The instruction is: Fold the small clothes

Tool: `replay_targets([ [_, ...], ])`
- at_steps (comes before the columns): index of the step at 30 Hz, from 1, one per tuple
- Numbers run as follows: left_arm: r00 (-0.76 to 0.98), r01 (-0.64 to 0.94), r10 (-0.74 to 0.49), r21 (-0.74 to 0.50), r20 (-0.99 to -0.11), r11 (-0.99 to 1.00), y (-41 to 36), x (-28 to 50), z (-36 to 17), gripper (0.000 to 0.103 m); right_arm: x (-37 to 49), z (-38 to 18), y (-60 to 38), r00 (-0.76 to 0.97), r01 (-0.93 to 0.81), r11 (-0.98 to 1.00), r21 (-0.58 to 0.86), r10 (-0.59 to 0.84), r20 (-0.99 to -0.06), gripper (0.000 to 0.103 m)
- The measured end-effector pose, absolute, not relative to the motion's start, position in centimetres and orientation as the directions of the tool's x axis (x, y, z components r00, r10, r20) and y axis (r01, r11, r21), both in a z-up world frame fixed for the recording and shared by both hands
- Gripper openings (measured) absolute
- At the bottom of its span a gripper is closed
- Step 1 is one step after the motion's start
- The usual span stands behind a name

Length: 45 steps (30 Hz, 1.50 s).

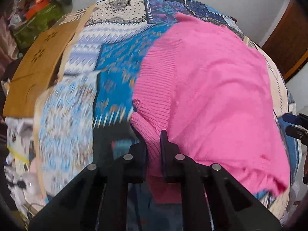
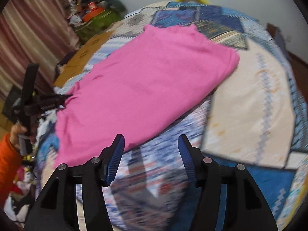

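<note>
Pink sweater (image 2: 146,80) lay on a patchwork bed (image 2: 250,104).
Left tongs (image 1: 154,144) were clamped on its ribbed edge; right tongs (image 2: 151,144) stood apart, empty, just beside it.

A pink knit sweater (image 1: 207,80) lies spread on the patterned bedspread, mostly flat with a few soft wrinkles. Its ribbed hem runs along the near-left edge, and a ribbed corner of it (image 1: 152,134) is bunched and lifted between the left gripper's (image 1: 154,140) closed fingers. From the right gripper (image 2: 150,144) the sweater (image 2: 142,84) stretches ahead and to the left, its near edge just beyond the left fingertip
</note>
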<state>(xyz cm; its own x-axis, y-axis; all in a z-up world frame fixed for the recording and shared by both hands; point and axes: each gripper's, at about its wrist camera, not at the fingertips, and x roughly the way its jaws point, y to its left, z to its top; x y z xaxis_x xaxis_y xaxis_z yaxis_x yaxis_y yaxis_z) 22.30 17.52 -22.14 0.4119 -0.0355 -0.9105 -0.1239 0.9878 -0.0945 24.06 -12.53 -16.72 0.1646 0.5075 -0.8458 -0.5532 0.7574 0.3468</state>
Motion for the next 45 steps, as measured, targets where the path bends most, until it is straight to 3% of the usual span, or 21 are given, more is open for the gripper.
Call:
replay_targets([
  [8, 0.438, -0.124, -0.139, -0.213, -0.888, 0.969, 16.1, 16.2, -20.4, 0.011, 21.3, -17.6, -10.0, 0.051, -0.563, 0.707, 0.428, 0.546, -0.836, 0.053],
  [11, 0.45, -0.116, -0.146, -0.22, -0.881, 0.969, 15.0, 15.2, -20.0, 0.011, 20.8, -18.0, -9.8, 0.073, -0.592, 0.708, 0.385, 0.523, -0.849, 0.027],
  [12, 0.456, -0.117, -0.144, -0.219, -0.878, 0.969, 14.7, 14.9, -19.9, 0.011, 20.9, -18.0, -9.9, 0.074, -0.597, 0.706, 0.382, 0.523, -0.849, 0.01],
  [16, 0.477, -0.102, -0.123, -0.194, -0.87, 0.976, 13.5, 14.5, -19.3, 0.013, 20.9, -18.2, -10.7, 0.117, -0.605, 0.726, 0.325, 0.486, -0.866, 0.005],
  [19, 0.486, -0.097, -0.099, -0.166, -0.868, 0.981, 13.0, 14.1, -18.8, 0.029, 20.8, -18.5, -11.6, 0.151, -0.597, 0.749, 0.288, 0.457, -0.876, 0.004],
  [21, 0.498, -0.108, -0.062, -0.133, -0.865, 0.985, 13.0, 13.6, -18.4, 0.049, 20.7, -18.4, -12.2, 0.182, -0.595, 0.765, 0.247, 0.427, -0.886, 0.004],
  [23, 0.504, -0.121, -0.026, -0.101, -0.863, 0.988, 13.2, 13.2, -18.0, 0.055, 21.1, -18.3, -12.9, 0.211, -0.576, 0.789, 0.215, 0.397, -0.893, 0.004],
  [26, 0.506, -0.122, 0.008, -0.062, -0.863, 0.991, 13.8, 12.5, -17.4, 0.055, 21.0, -17.0, -14.6, 0.243, -0.573, 0.798, 0.186, 0.382, -0.892, 0.005],
  [29, 0.519, -0.109, 0.028, -0.034, -0.854, 0.994, 14.2, 11.4, -16.5, 0.058, 20.2, -14.8, -15.3, 0.25, -0.597, 0.775, 0.207, 0.425, -0.87, 0.012],
  [31, 0.531, -0.086, 0.025, -0.025, -0.847, 0.996, 14.2, 10.6, -15.9, 0.064, 19.3, -13.3, -15.1, 0.269, -0.632, 0.752, 0.188, 0.44, -0.856, 0.041],
  [34, 0.538, -0.053, 0.023, -0.007, -0.843, 0.999, 13.5, 9.4, -15.7, 0.07, 17.2, -11.3, -14.0, 0.301, -0.705, 0.695, 0.141, 0.474, -0.827, 0.067],
  [38, 0.508, 0.0, 0.012, 0.013, -0.861, 1.0, 12.0, 8.6, -16.9, 0.081, 15.3, -11.6, -12.2, 0.257, -0.768, 0.628, 0.126, 0.483, -0.837, 0.07],
  [43, 0.483, 0.041, 0.028, 0.055, -0.875, 0.998, 10.3, 8.4, -18.6, 0.081, 14.1, -14.9, -10.3, 0.178, -0.795, 0.591, 0.139, 0.446, -0.877, 0.07],
  [45, 0.507, 0.062, 0.036, 0.079, -0.861, 0.995, 9.5, 8.7, -18.4, 0.086, 14.1, -15.9, -9.9, 0.168, -0.795, 0.592, 0.134, 0.427, -0.889, 0.069],
])
